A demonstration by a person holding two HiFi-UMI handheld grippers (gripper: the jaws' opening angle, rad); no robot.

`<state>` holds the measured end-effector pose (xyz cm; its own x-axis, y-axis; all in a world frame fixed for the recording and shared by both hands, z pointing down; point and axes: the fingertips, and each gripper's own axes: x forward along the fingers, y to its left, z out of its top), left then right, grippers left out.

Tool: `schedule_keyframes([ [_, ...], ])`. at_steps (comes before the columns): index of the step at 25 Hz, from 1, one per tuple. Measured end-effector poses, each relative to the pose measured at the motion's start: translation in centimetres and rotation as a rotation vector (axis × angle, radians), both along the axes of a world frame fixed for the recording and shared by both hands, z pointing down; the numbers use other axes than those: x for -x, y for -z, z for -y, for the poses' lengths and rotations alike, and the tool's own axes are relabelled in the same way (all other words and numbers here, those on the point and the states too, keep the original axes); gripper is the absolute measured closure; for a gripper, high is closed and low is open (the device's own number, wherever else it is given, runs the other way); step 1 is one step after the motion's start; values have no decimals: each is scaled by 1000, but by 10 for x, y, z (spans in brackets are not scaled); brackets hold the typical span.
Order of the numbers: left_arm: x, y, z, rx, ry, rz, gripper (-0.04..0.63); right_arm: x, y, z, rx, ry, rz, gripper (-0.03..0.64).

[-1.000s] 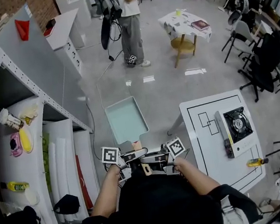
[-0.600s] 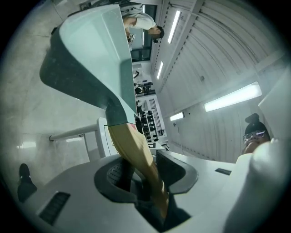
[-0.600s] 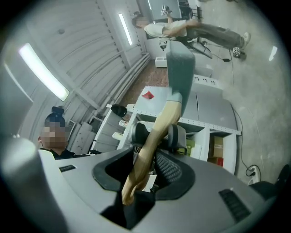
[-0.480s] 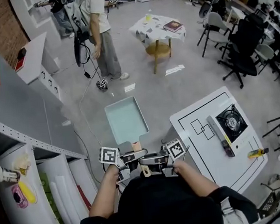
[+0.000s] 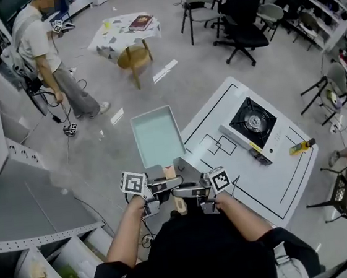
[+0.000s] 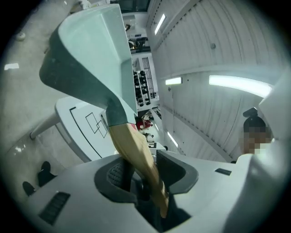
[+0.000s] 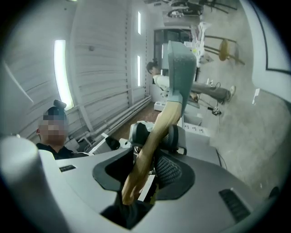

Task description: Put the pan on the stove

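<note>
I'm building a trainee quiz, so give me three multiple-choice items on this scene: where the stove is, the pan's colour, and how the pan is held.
1. Where is the stove? A on the floor; B on the white table; C on the round table.
2. What colour is the pan? A red; B black; C pale green.
3. How is the pan held? A both grippers clamp its handle; B one gripper alone; C it lies free.
Answers: B, it stands on that table; C, its body is pale green; A, the left gripper and the right gripper each close on the handle.
</note>
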<state>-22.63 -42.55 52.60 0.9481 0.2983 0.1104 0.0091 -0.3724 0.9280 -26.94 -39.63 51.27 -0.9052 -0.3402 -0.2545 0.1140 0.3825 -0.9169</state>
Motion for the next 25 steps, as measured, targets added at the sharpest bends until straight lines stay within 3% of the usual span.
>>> schedule_keyframes([
  [9, -158, -3, -10, 11, -338, -9, 442, -148, -8, 8, 16, -331, 5, 460],
  [15, -250, -7, -33, 17, -514, 11, 442, -239, -11, -5, 36, -521, 48, 462],
  [18, -284, -11, -47, 70, -584, 17, 442, -274, -15, -12, 44, -605, 66, 463],
  [25, -332, -29, -61, 50, -750, 56, 442, -325, -31, -21, 74, -810, 95, 465],
])
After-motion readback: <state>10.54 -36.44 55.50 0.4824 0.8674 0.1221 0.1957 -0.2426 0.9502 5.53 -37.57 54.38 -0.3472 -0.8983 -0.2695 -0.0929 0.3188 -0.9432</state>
